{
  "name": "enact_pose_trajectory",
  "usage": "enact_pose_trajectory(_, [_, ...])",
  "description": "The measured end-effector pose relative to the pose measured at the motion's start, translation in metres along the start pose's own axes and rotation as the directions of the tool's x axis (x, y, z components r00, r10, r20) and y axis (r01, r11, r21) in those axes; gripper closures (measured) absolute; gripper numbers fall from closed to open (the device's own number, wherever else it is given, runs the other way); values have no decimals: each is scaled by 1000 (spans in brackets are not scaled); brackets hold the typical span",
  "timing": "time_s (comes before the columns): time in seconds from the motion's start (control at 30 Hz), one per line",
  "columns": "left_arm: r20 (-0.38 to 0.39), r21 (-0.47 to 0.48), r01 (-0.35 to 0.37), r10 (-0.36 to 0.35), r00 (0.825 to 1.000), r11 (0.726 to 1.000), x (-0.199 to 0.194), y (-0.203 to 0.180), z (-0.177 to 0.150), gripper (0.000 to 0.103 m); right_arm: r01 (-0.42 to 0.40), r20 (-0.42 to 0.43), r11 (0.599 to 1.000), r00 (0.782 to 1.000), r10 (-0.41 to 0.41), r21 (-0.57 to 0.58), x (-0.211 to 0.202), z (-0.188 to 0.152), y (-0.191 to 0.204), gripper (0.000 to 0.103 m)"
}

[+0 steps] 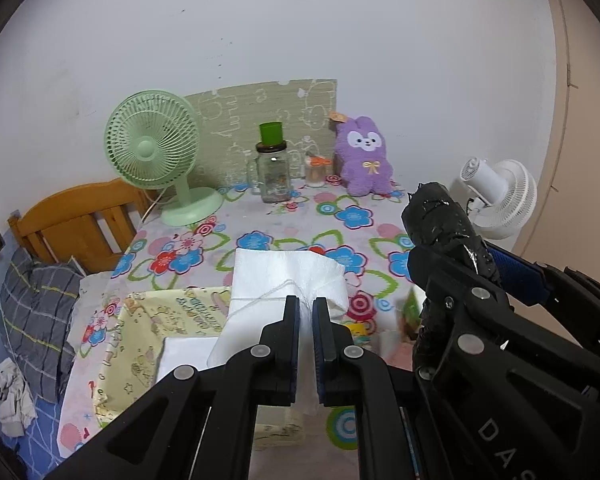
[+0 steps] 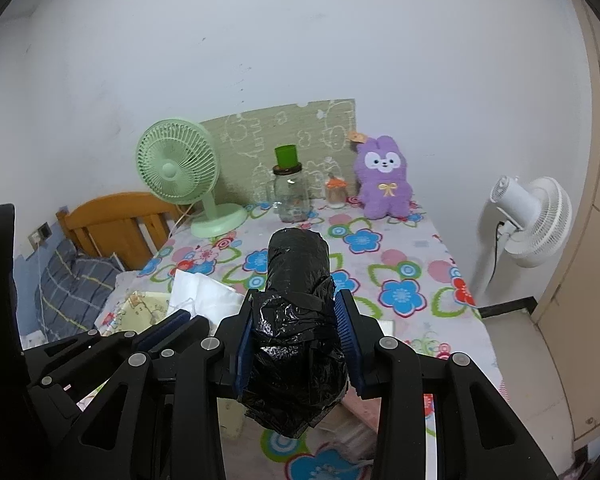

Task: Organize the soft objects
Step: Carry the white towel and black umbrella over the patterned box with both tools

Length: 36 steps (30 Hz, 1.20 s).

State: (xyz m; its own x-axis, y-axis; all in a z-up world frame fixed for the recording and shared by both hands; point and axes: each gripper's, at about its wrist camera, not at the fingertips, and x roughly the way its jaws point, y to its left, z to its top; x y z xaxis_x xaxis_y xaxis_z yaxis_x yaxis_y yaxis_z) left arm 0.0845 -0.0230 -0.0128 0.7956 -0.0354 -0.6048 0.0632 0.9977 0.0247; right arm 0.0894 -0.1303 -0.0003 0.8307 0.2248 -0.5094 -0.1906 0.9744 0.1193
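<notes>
- Left gripper (image 1: 306, 308): jaws nearly together, pinching a fold of the white soft sheet (image 1: 284, 280). The sheet is lifted at the pinch and drapes away toward the floral tablecloth (image 1: 260, 224); a loose white thread crosses it just ahead of the fingertips.
- Right gripper (image 2: 296, 312): blue-padded fingers (image 2: 346, 320) clamped around the middle of a black plastic-wrapped roll (image 2: 296, 280), which points forward and up, held clear of the table.
- Sheet handling, judged: light, limp, no stiffness. It will sag and swing from a single pinch; take it at a folded edge, or near the centre so both halves hang evenly. The thread may snag.
- Roll handling, judged: soft and compressible, with crinkled, glossy film that is likely slippery. A mid-length grip across the diameter looks right.
- Beneath the sheet: a yellow cartoon-print cloth (image 1: 152, 332) with a white flat item (image 1: 184, 356) on it, near the table's left edge.
- Far side: green desk fan (image 1: 156, 156), glass jar with a green cap (image 1: 274, 172), purple plush rabbit (image 1: 366, 156) against the wall; white fan (image 2: 532, 220) off the right edge.
- Hidden: the near table edge and the sheet's lower end lie behind the gripper bodies. The small items beside the right gripper in the left view are too blocked to name.
</notes>
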Motion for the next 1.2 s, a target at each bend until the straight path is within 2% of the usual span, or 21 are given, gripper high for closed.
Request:
enact_pose_trajectory(0.47, [-25,-35,-38,37,999,999,15,48,-7,100,-32,-45,999,999,30,-37,31,0,44,62])
enact_pose_trajectory(1.2, [-124,-89,-104,92,988,991,54,115,-29,99,-89,-149,993,986,76,-81,91,-12,106,62])
